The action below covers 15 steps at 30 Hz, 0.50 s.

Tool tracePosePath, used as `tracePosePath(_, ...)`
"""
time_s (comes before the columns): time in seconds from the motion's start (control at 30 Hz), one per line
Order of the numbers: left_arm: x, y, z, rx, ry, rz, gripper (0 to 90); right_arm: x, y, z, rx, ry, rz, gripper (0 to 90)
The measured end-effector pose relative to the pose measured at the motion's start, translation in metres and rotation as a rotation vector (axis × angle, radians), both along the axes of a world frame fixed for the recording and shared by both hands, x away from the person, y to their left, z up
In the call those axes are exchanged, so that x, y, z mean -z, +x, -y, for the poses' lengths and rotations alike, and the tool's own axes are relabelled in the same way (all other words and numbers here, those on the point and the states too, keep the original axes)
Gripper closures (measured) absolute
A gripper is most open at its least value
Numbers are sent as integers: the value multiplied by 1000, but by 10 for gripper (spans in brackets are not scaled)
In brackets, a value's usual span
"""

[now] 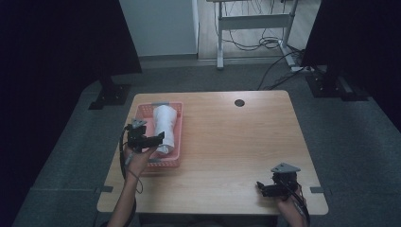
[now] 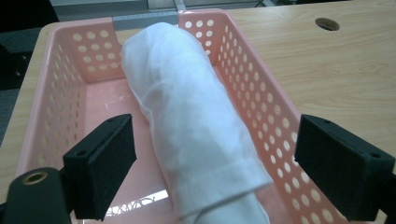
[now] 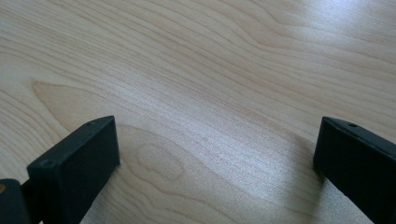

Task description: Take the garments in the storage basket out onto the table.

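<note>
My left claw (image 2: 212, 163) is wide open, gripping nothing, hovering over the near end of the pink basket (image 2: 65, 88). The rolled white towel (image 2: 187, 121) lies right between and just ahead of its jaws, untouched. My right claw (image 3: 215, 163) is open too, over bare table (image 3: 210, 70).

Dim high view with black corners, brighter gripper views, soft sheen on the surface (image 3: 261, 42), near jaws slightly blurred, glare on basket floor (image 2: 135, 203)

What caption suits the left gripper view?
Open left gripper poised over a rolled white cloth in a pink basket.
</note>
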<state>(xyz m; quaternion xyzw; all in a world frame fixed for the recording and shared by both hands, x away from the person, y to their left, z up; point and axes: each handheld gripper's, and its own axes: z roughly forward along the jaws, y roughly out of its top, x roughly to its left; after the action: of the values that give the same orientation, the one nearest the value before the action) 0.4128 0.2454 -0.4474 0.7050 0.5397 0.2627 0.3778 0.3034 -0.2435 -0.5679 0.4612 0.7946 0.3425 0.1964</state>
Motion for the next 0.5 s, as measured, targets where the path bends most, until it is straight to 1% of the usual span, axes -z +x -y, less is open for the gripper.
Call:
tracePosePath(0.23, 3, 22, 10, -24, 13, -20, 110, 0, 0, 0, 0, 1, 0, 0)
tracePosePath(0.33, 5, 31, 13, -35, 22, -39, 101, 0, 0, 0, -1, 1, 0, 0)
tracePosePath(0.4, 8, 38, 14, -52, 29, -56, 91, 0, 0, 0, -3, -1, -1, 0)
tracePosePath(0.5, 13, 48, 15, -70, 22, -80, 86, 0, 0, 0, -5, 0, -1, 0)
